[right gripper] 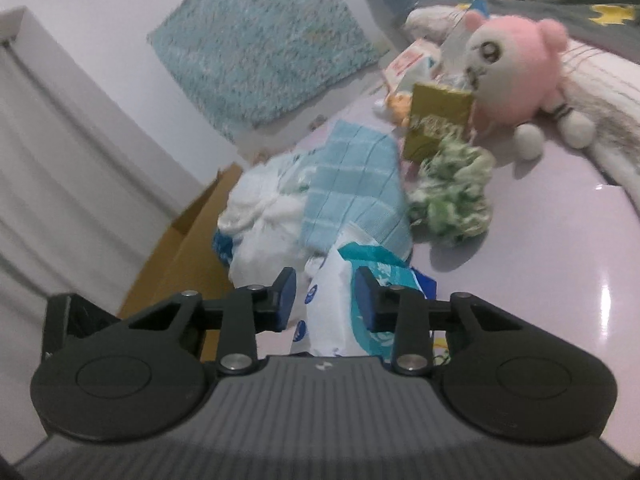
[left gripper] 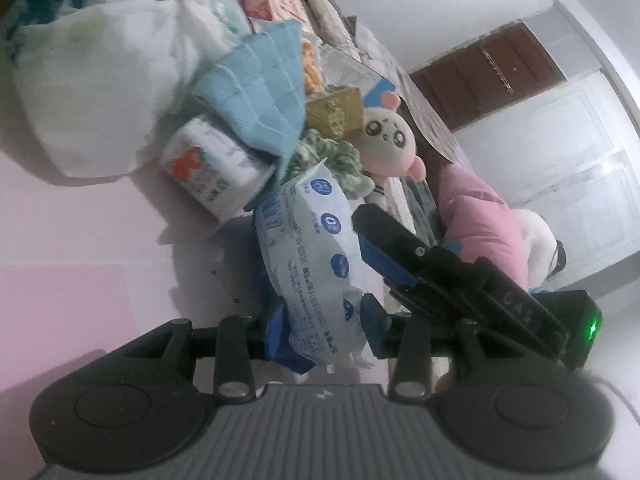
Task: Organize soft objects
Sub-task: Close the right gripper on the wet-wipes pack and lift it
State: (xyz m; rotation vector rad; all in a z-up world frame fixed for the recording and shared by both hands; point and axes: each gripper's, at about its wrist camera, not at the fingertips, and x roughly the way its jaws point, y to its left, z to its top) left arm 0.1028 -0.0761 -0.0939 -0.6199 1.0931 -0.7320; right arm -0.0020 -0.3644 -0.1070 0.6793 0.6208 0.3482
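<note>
My left gripper (left gripper: pixel 324 330) is shut on a white and blue soft pack (left gripper: pixel 308 252). The right gripper's black arm (left gripper: pixel 440 268) shows beside it. In the right wrist view my right gripper (right gripper: pixel 326 304) has its jaws around the same soft pack (right gripper: pixel 340 308), pads touching it. Behind lie a folded blue towel (right gripper: pixel 356 188), a green and white fluffy bundle (right gripper: pixel 456 196), a gold packet (right gripper: pixel 436 124) and a pink plush toy (right gripper: pixel 516 68). The towel (left gripper: pixel 260 92) and plush (left gripper: pixel 390 138) also show in the left wrist view.
A white plastic bag (left gripper: pixel 100 80) and a tissue pack (left gripper: pixel 212 168) lie on the pink surface (left gripper: pixel 80 240). A cardboard box (right gripper: pixel 188 248) stands at the left edge. A teal rug (right gripper: pixel 260 36) lies on the floor. Bedding (right gripper: pixel 600 76) lies at the right.
</note>
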